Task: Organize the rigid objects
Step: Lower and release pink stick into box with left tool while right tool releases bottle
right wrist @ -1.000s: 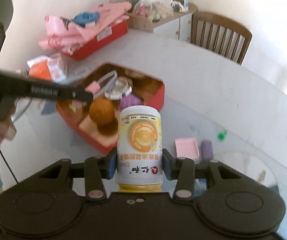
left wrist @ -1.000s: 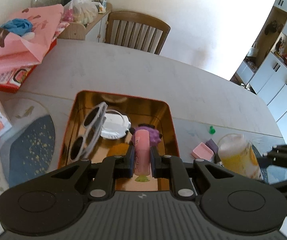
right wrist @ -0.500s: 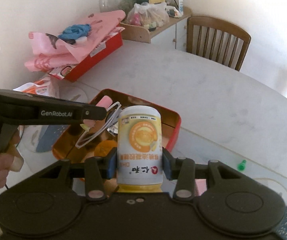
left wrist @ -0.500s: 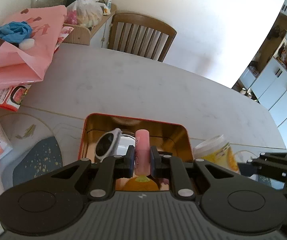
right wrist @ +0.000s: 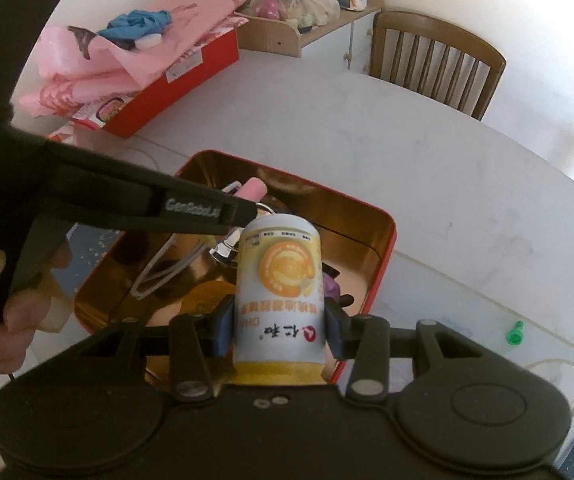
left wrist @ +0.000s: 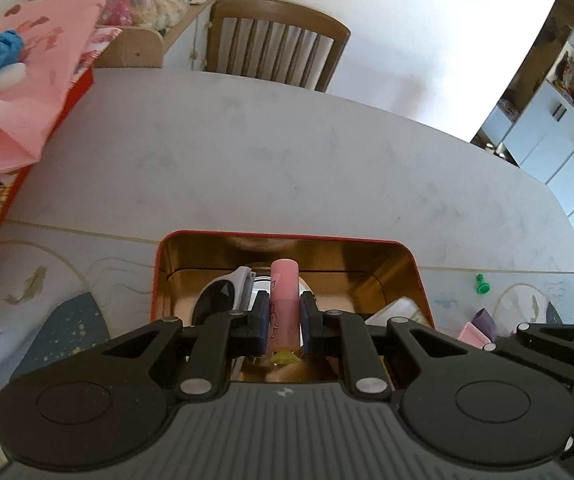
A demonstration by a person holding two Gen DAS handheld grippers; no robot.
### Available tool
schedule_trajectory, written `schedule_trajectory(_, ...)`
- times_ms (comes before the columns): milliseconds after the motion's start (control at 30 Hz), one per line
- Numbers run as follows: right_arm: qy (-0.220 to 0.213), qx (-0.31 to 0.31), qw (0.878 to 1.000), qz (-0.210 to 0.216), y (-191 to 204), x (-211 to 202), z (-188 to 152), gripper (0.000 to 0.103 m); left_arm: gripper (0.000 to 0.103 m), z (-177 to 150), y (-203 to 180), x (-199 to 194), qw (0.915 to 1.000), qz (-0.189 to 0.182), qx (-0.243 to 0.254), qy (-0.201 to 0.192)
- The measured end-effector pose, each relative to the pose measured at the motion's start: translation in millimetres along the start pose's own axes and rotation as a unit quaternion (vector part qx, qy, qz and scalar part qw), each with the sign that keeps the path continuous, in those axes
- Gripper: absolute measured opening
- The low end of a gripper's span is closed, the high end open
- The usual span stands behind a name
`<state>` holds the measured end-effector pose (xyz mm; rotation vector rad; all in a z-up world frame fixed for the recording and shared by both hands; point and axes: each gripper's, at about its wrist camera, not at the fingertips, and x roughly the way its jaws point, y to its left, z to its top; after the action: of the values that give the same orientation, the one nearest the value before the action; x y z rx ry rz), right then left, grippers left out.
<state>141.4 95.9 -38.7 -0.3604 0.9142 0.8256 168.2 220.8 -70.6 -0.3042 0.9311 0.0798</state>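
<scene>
1. Left gripper [left wrist: 283, 318]: clenched on pink tube [left wrist: 284, 300], long axis toward 12 o'clock, held over red tin [left wrist: 287, 236].
2. Right gripper [right wrist: 277, 326]: grasping yellow can [right wrist: 279, 280], upright, at the tin's 5 o'clock edge.
3. Tin contents: sunglasses [left wrist: 223, 296] at 10 o'clock of the tube, round metal lid partly hidden behind it. Open floor toward 1 o'clock, likely drop spot.
4. Obstruction: left gripper crossing just at 10 o'clock of the can; left nearer the tin's middle.
5. Outside: green peg [right wrist: 513, 332] at 3 o'clock; chair [left wrist: 275, 40] at 12.
</scene>
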Motion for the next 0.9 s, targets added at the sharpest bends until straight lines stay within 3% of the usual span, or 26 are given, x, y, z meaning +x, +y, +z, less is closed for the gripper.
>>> schedule_trajectory(533,-0.005,0.013,1.000,-0.007,4.8,-2.8,-7.9,0.047,0.016,4.3,6.4,22.6,0.9998,0.002,0.006,0.018)
schedule_trajectory(900,-0.024,0.040,0.999,0.002,-6.0,-19.6,-14.2,0.056,0.016,-0.1,7.5,17.0,0.9997,0.008,0.005,0.023)
